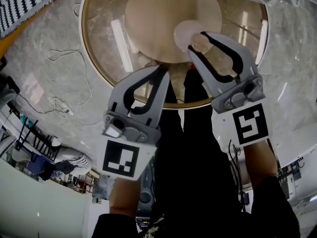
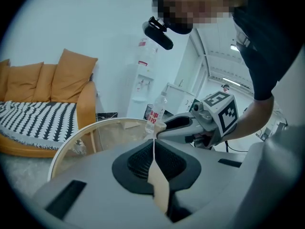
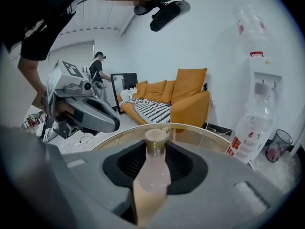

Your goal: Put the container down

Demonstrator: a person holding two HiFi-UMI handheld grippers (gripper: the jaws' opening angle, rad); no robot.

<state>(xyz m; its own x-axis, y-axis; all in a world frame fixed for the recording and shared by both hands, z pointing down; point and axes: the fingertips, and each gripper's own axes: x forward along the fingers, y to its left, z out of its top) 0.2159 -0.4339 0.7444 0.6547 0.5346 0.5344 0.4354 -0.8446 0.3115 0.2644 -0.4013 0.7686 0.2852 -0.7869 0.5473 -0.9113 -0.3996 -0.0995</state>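
A beige, capped container (image 3: 151,175) hangs above the round glass worktop (image 1: 94,58), not yet set down and carried between two hand-held grippers. The right gripper (image 3: 155,149) has its jaws pinching the neck just under the cap, apparently to bear the weight. The left gripper (image 2: 153,144) has its jaws pressed on a thin beige edge, seemingly the container's flat side, probably to steady it. The head view shows both tools converging over the gold-rimmed glass but little of the container; only the gripper views reveal each grip. They also show in full what the head view cuts off at its frame edge — a red-labelled water bottle (image 3: 248,132) at the worktop's far edge — and an orange sofa (image 3: 188,94) beyond.
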